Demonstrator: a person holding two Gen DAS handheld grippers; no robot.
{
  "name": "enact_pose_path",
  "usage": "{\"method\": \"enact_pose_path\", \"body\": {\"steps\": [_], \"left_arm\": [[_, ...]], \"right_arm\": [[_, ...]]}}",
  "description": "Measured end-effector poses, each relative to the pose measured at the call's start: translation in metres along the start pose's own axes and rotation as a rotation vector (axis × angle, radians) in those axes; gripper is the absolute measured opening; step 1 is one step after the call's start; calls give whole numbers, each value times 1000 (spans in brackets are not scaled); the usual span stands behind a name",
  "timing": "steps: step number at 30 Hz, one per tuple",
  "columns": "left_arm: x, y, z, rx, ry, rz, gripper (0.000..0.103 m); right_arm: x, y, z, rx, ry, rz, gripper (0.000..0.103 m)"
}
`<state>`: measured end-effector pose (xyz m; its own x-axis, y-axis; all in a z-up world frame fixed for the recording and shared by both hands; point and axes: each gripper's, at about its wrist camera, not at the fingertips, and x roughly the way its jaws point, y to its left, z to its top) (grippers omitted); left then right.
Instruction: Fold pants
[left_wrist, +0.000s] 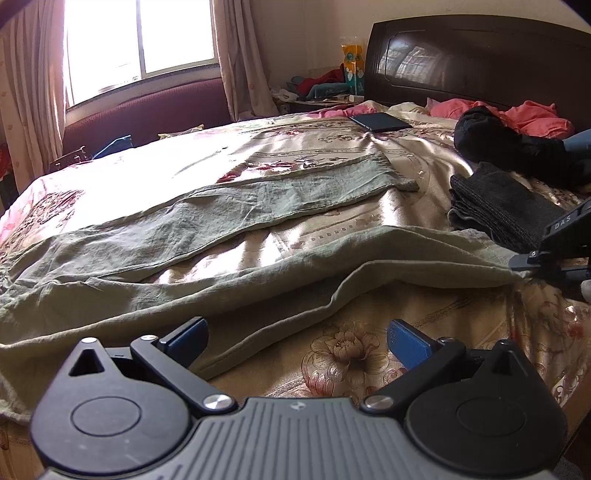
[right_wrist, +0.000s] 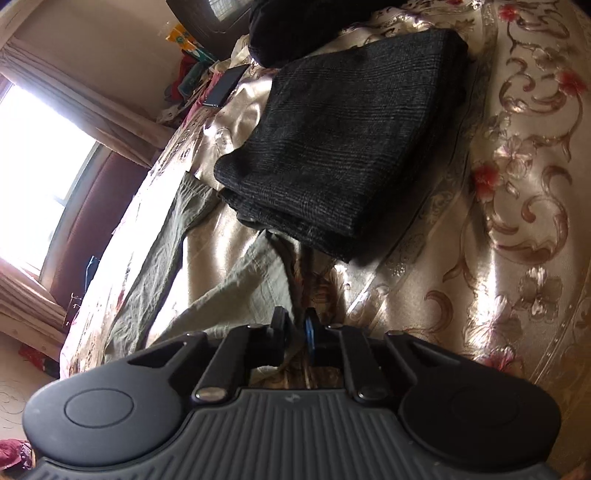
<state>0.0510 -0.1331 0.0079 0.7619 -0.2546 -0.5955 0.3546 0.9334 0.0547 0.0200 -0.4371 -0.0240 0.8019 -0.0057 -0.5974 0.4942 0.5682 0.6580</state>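
Pale green pants (left_wrist: 221, 221) lie spread across the flowered bedspread (left_wrist: 369, 354), one leg stretched toward the far right, the other running along the near side. My left gripper (left_wrist: 295, 339) is open low over the near leg, whose folded edge lies between its fingers next to the left pad (left_wrist: 188, 336). At the right edge my right gripper (left_wrist: 524, 264) pinches the end of that near leg. In the right wrist view the right gripper (right_wrist: 295, 325) is shut with the green cloth (right_wrist: 229, 288) running in between its pads.
A folded dark grey garment (left_wrist: 506, 214) (right_wrist: 343, 147) sits just beyond the right gripper. Behind it are a black heap of clothes (left_wrist: 498, 136), pink cloth (left_wrist: 532, 114) and a dark flat device (left_wrist: 380, 122). The headboard (left_wrist: 480, 55) stands at the far right.
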Motion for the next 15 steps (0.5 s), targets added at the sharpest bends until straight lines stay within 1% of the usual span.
{"method": "enact_pose_path", "body": {"steps": [3,5,6,7,8,10,11,12,14,15], "left_arm": [[-5,-4,5,16,-21,-13,103],[-11,-5,6,21,-37,-29,103],[-14,-6,6,25,-42,-35,103],[-15,-6,4,31,-44,-40,103],[-17,-5,3,39,-44,-42,103],[-19,-2,-2,60,-35,-37,103],[-20,2,-5,66,-29,-38,103],[-22,7,-8,74,-25,-41,103],[-25,19,-13,96,-18,-34,103],[-26,27,-16,110,-16,-22,103]], "right_arm": [[-23,7,20,-69,-68,17,6],[-34,15,38,-131,-124,-8,6],[-34,21,44,-180,-134,-40,6],[-31,25,50,-244,-117,-98,8],[-28,28,51,-280,-107,-157,11],[-24,35,47,-386,-99,-261,11],[-25,37,41,-430,-105,-297,13],[-30,40,31,-488,-126,-341,21],[-38,47,15,-551,-160,-386,26],[-43,53,5,-575,-166,-379,26]]}}
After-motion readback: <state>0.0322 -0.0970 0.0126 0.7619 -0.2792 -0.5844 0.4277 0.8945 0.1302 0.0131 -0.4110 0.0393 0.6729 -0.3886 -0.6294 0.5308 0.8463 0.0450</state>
